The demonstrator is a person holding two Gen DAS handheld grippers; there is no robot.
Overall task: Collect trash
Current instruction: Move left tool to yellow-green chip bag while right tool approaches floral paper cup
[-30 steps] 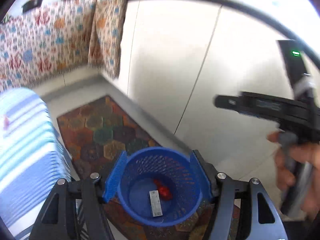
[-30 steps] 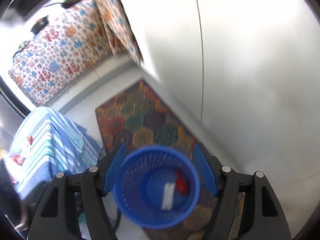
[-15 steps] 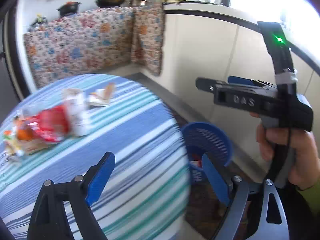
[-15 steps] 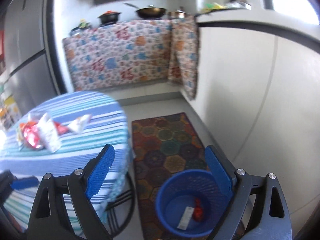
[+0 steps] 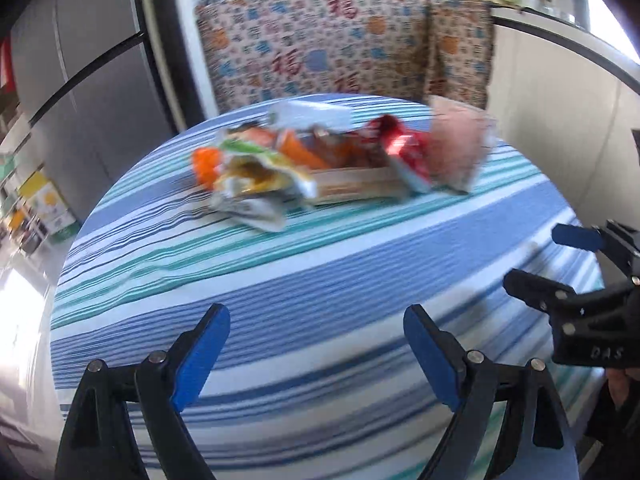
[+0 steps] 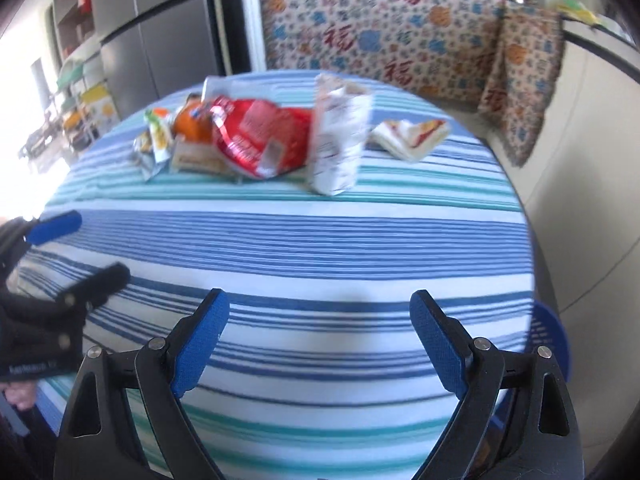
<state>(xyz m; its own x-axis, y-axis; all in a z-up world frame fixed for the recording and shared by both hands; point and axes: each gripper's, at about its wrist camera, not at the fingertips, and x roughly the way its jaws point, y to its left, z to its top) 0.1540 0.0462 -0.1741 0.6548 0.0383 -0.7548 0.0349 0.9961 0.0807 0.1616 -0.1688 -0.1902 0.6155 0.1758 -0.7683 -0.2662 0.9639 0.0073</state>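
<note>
Both grippers have swung up and away from the blue basket point(image 6: 550, 344), which a second ago sat between their fingers, and now face the round table point(image 5: 320, 280). Its cloth is soft, striped blue, teal and white, draping over the edge. The trash pile point(image 6: 256, 140) lies on the far side: crinkled glossy wrappers, a red foil bag point(image 6: 260, 136), a white paper bag point(image 6: 340, 136) standing upright, a flat cardboard piece point(image 5: 352, 184), much of it blurred. Only a sliver of the perforated plastic basket shows past the table's right edge. The left gripper point(image 5: 316, 348) and right gripper point(image 6: 320, 336) hover over bare cloth, jaws spread wide, holding nothing.
</note>
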